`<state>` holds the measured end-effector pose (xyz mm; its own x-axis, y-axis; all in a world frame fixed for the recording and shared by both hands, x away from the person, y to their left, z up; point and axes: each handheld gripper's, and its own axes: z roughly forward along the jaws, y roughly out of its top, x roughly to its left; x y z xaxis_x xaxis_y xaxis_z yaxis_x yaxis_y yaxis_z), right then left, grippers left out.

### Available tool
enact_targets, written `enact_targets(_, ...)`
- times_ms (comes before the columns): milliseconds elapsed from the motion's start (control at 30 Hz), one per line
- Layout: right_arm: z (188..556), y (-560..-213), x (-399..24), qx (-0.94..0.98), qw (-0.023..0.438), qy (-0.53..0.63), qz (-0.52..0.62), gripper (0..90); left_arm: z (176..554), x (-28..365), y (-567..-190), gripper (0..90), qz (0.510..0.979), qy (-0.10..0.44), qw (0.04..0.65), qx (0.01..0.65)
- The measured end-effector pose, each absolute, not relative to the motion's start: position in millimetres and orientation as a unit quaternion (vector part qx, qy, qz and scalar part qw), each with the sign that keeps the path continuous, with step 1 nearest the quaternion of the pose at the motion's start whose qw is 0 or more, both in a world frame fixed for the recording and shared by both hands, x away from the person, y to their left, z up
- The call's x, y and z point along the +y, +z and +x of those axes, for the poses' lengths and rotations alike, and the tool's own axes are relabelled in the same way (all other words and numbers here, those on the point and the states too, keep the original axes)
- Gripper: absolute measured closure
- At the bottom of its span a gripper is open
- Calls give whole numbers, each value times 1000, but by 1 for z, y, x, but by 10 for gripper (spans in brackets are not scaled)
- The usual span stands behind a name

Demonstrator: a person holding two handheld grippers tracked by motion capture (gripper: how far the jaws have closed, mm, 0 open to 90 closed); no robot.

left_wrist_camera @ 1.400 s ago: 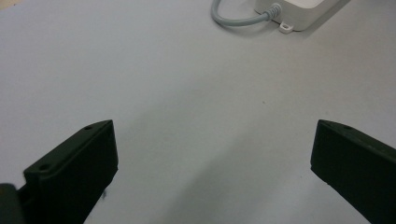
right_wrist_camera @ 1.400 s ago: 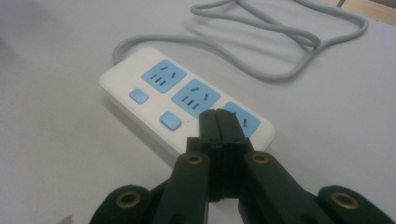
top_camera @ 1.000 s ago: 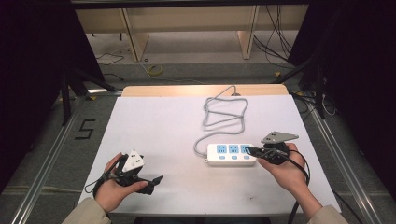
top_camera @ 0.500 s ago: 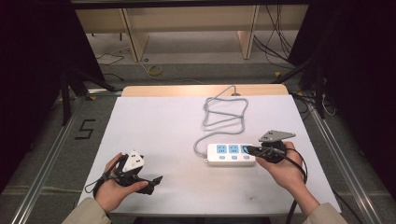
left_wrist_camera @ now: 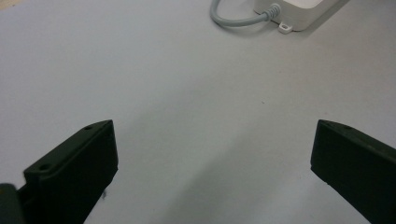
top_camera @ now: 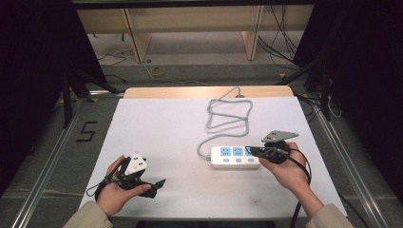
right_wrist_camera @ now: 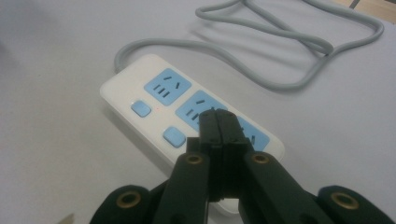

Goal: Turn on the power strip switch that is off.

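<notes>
One closed right claw (right_wrist_camera: 218,122) over the power strip (right_wrist_camera: 163,100)

— What is the power strip (right_wrist_camera: 187,126) made of?

— Smooth white plastic with a slight gloss, pale blue socket faces and buttons; its grey cable (top_camera: 228,114) looks rubbery and matt.

— And the rest?

— The table (top_camera: 157,123) has a matt white sheet over a pale wooden edge. The right gripper (right_wrist_camera: 218,122) is matt black plastic with brass-coloured rivets; the left gripper (left_wrist_camera: 210,172) matt black too.
</notes>
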<state>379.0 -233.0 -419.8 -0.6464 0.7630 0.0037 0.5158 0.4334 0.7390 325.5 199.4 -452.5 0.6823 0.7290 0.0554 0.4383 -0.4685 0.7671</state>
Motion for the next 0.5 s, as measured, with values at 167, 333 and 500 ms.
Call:
enact_targets(167, 381, -420, -231, 832, 163, 363, 386, 900, 326, 199, -453, 2, 834, 191, 380, 350)
enact_targets(333, 382, -420, -229, 835, 163, 360, 384, 900, 326, 199, -453, 2, 834, 191, 380, 350)
enact_targets(500, 383, -419, -227, 836, 164, 358, 383, 900, 326, 199, -453, 2, 835, 191, 380, 349)
